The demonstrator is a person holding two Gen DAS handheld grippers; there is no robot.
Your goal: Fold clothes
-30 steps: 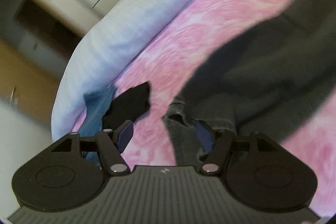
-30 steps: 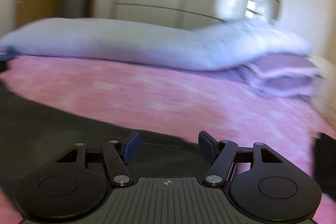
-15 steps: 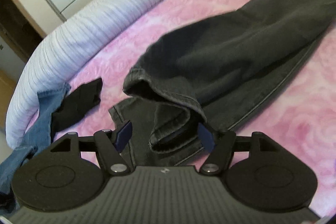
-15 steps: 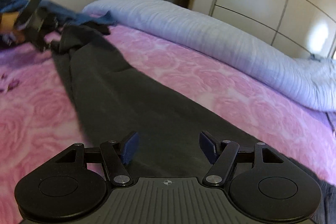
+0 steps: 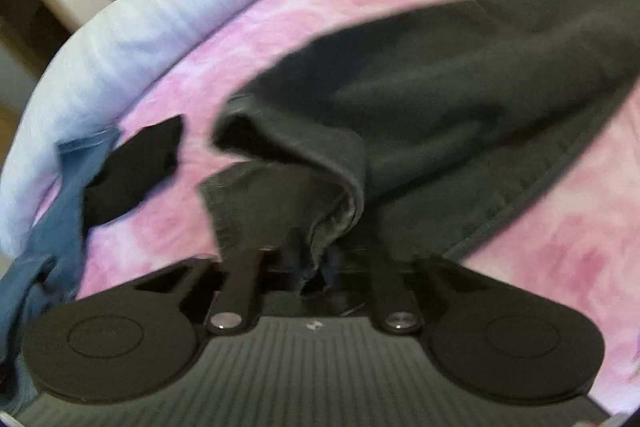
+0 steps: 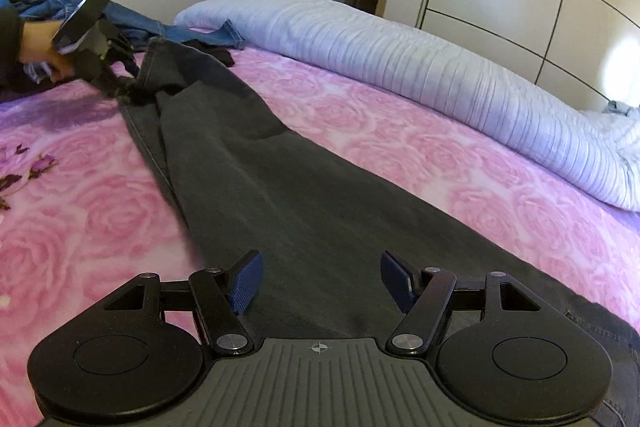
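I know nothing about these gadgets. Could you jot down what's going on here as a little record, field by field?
place: bed with a pink rose-print bedspread
main garment: dark grey denim trousers, laid out lengthwise on the bedspread
left gripper: shut on one end of the trousers, fabric bunched between its fingers
right gripper: open, blue-padded fingers above the other end of the trousers, gripping nothing
other clothes: blue denim jeans and a small black cloth beside the left gripper
behind: rolled pale blue striped duvet
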